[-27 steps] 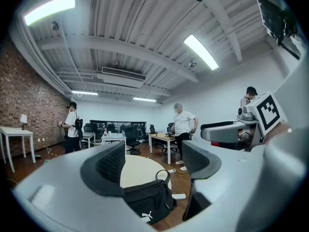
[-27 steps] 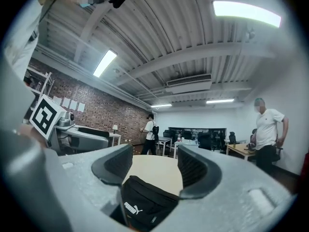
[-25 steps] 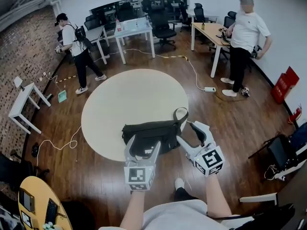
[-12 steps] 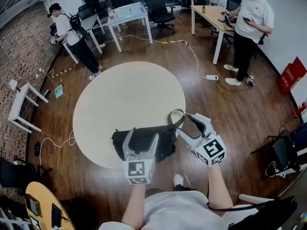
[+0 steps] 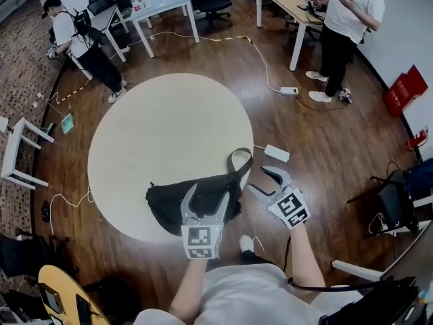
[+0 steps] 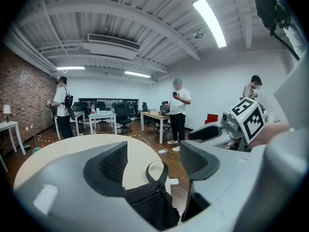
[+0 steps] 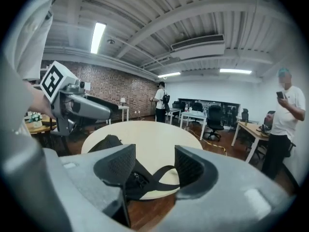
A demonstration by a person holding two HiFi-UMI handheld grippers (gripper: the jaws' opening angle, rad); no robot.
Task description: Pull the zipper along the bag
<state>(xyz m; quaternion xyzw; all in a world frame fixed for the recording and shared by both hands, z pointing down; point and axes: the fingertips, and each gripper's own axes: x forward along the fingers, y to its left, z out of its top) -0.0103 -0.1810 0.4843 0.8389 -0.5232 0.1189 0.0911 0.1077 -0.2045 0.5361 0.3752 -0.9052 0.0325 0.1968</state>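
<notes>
L tool (image 5: 208,193), R tool (image 5: 258,179) closing, empty, nr bag (image 5: 169,202) (on table (image 5: 155,134))

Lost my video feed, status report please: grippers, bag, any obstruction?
Left gripper, right gripper: jaws apart, just been closing, nothing gripped. Black fabric bag at near edge of round beige table, apparently untouched. Nothing blocking the approach.

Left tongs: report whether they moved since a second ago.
Yes: the left tongs, empty and closing slightly, advanced over the black bag; their cube now reaches the round table's edge.
</notes>
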